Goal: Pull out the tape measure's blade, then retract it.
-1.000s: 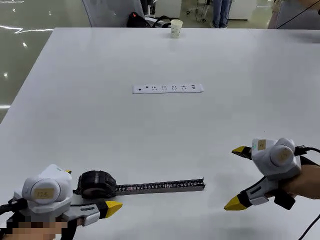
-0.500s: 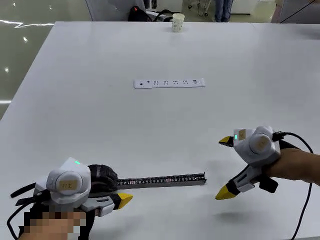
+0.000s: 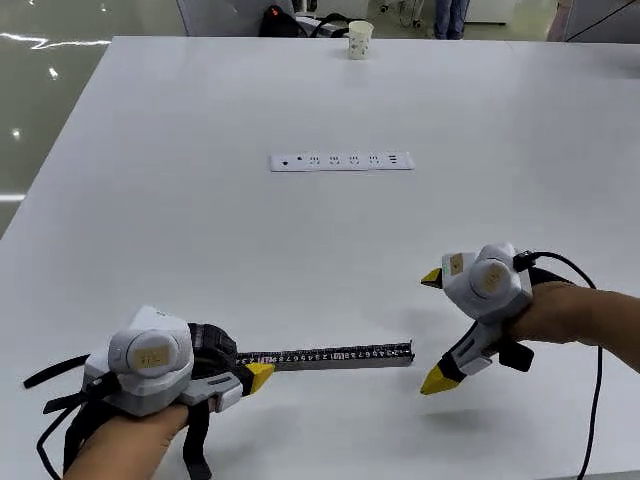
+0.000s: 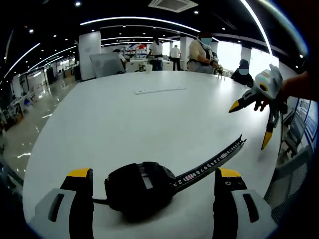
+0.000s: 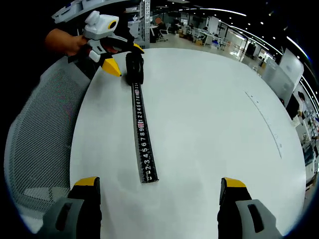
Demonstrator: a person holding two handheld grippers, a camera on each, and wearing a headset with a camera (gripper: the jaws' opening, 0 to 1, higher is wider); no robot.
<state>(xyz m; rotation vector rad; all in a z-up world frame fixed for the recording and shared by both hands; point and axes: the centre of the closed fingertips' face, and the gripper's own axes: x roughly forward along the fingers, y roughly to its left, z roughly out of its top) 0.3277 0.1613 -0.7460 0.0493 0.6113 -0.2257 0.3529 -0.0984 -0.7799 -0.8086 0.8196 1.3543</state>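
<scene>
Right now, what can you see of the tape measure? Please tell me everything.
The tape measure has a black case that looks like plastic. Its dark blade with pale numerals is pulled out and lies flat on the white table. The case sits between the open jaws of the left gripper, which do not press it. The blade tip points toward the right gripper, untouched.

Between grippers: the blade (image 3: 330,355) lies flat across my path, from the tape measure case (image 3: 212,350) toward the right gripper (image 3: 435,328).
At left gripper (image 4: 154,174): jaws wide, case filling the gap.
At right gripper: jaws wide, blade tip at their mouth.
Beyond: I see bare table (image 3: 300,240); 1 power strip (image 3: 341,161) and 1 paper cup (image 3: 360,39), well apart.
</scene>
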